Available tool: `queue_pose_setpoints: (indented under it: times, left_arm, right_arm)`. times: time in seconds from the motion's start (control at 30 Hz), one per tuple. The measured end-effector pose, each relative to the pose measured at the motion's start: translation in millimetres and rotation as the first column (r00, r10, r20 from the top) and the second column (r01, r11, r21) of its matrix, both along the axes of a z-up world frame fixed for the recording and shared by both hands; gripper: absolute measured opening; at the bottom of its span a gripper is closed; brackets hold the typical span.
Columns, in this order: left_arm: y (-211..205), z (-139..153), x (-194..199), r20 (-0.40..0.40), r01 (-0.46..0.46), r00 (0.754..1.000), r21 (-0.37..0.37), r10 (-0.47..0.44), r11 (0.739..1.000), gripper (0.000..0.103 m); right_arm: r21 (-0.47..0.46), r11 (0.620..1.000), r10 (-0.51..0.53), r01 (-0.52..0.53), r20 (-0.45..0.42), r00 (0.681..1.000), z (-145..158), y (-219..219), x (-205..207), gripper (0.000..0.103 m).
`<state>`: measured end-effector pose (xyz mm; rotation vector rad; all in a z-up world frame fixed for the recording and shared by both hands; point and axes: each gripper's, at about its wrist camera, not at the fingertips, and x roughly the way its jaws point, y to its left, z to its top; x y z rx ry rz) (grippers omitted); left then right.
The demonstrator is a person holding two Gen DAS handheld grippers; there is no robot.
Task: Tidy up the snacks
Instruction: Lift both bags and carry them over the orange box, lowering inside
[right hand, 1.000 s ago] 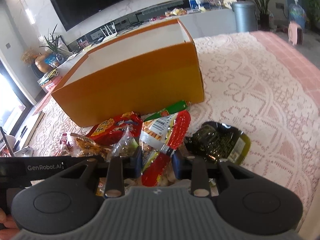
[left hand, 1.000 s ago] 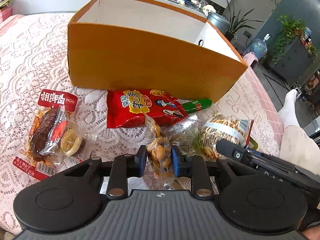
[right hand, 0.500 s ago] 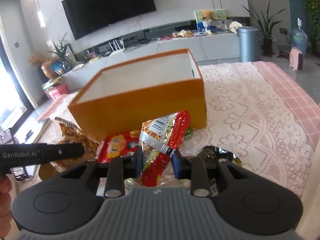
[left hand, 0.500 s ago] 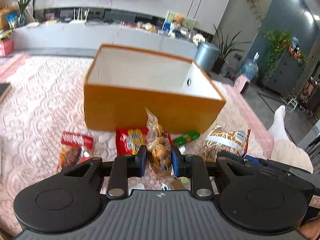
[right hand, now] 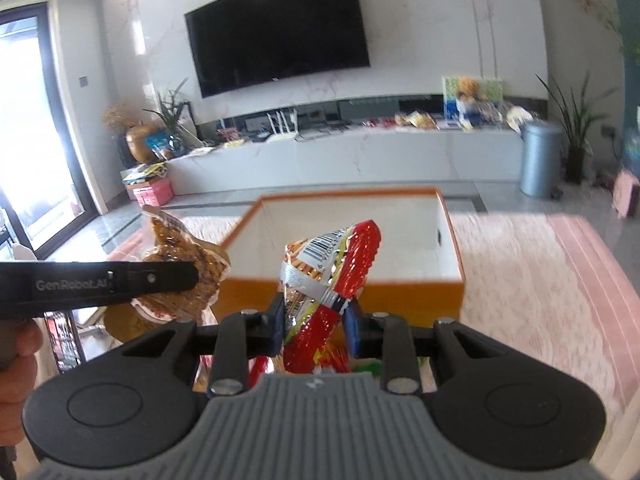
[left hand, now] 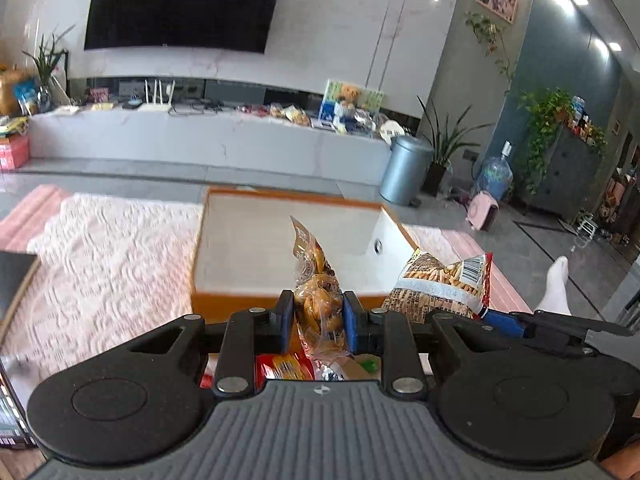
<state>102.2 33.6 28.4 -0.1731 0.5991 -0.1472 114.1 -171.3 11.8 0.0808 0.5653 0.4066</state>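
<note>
My left gripper (left hand: pixel 318 320) is shut on a clear packet of brown snacks (left hand: pixel 316 288) and holds it up in front of the orange box (left hand: pixel 232 300). My right gripper (right hand: pixel 314 326) is shut on a red and silver snack bag (right hand: pixel 328 280), lifted before the same box (right hand: pixel 400 292). The box is open on top, white inside, and looks empty. The right gripper's bag also shows in the left wrist view (left hand: pixel 440 280), and the left gripper's packet shows in the right wrist view (right hand: pixel 188 268). A red packet (left hand: pixel 280 366) lies below, mostly hidden.
The box stands on a pink lace cloth (left hand: pixel 112 256) over the table. A dark object (left hand: pixel 12 272) lies at the table's left edge. A person's leg in a white sock (left hand: pixel 554 284) is at the right. A grey bin (right hand: pixel 540 160) stands beyond the table.
Both grippers have risen with their packets from the pile on the cloth to above box-rim height. The box interior now shows from higher up.
</note>
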Motion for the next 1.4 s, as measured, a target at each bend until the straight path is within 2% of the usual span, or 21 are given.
queue_pose_setpoints:
  times: [0.1, 0.23, 0.37, 0.47, 0.63, 0.83, 1.0, 1.17, 1.27, 1.4]
  left_arm:
    - [3.8, 5.4, 11.0, 0.017, -0.018, 1.0, 0.012, 0.018, 1.0, 0.028]
    - [8.3, 14.2, 25.3, 0.048, -0.033, 0.998, 0.022, 0.032, 0.999, 0.028]
    - [17.1, 23.2, 43.1, 0.072, -0.057, 0.996, -0.006, 0.057, 0.998, 0.028]
    - [21.0, 25.9, 58.9, 0.086, -0.066, 0.994, -0.019, 0.067, 0.998, 0.028]
    - [21.5, 15.6, 89.3, 0.066, -0.091, 0.994, 0.009, 0.09, 0.996, 0.028]
    - [25.2, -23.4, 134.0, -0.07, -0.1, 0.992, 0.021, 0.101, 0.995, 0.028]
    - [25.9, -49.6, 159.0, -0.162, -0.086, 0.982, 0.064, 0.096, 0.994, 0.028]
    - [22.9, -66.9, 173.0, -0.257, -0.057, 0.963, 0.11, 0.084, 0.992, 0.028]
    - [19.1, -74.2, 178.2, -0.297, -0.052, 0.95, 0.159, 0.098, 0.986, 0.028]
    - [16.4, -81.9, 180.6, -0.339, -0.044, 0.935, 0.186, 0.106, 0.982, 0.028]
  right_arm:
    - [0.008, 1.0, 0.024, -0.024, 0.012, 1.0, 11.4, 6.8, 14.2, 0.027]
    - [-0.032, 0.999, 0.044, -0.042, 0.045, 0.998, 22.6, 19.9, 35.6, 0.027]
    - [-0.056, 0.997, 0.059, -0.055, 0.058, 0.997, 30.1, 33.2, 59.2, 0.027]
    - [-0.075, 0.995, 0.075, -0.07, 0.059, 0.995, 31.5, 39.2, 86.1, 0.027]
    - [-0.092, 0.992, 0.086, -0.083, 0.025, 0.996, 23.0, 47.8, 122.6, 0.027]
    - [-0.158, 0.984, 0.067, -0.081, -0.091, 0.994, -9.0, 58.3, 171.5, 0.027]
    - [-0.155, 0.981, 0.084, -0.118, -0.213, 0.973, -38.3, 65.4, 209.7, 0.026]
    - [-0.159, 0.976, 0.085, -0.148, -0.352, 0.932, -62.9, 73.1, 241.7, 0.027]
    - [-0.162, 0.973, 0.083, -0.162, -0.408, 0.909, -75.4, 75.0, 250.8, 0.027]
    - [-0.132, 0.978, 0.078, -0.161, -0.481, 0.873, -91.2, 73.9, 258.6, 0.027]
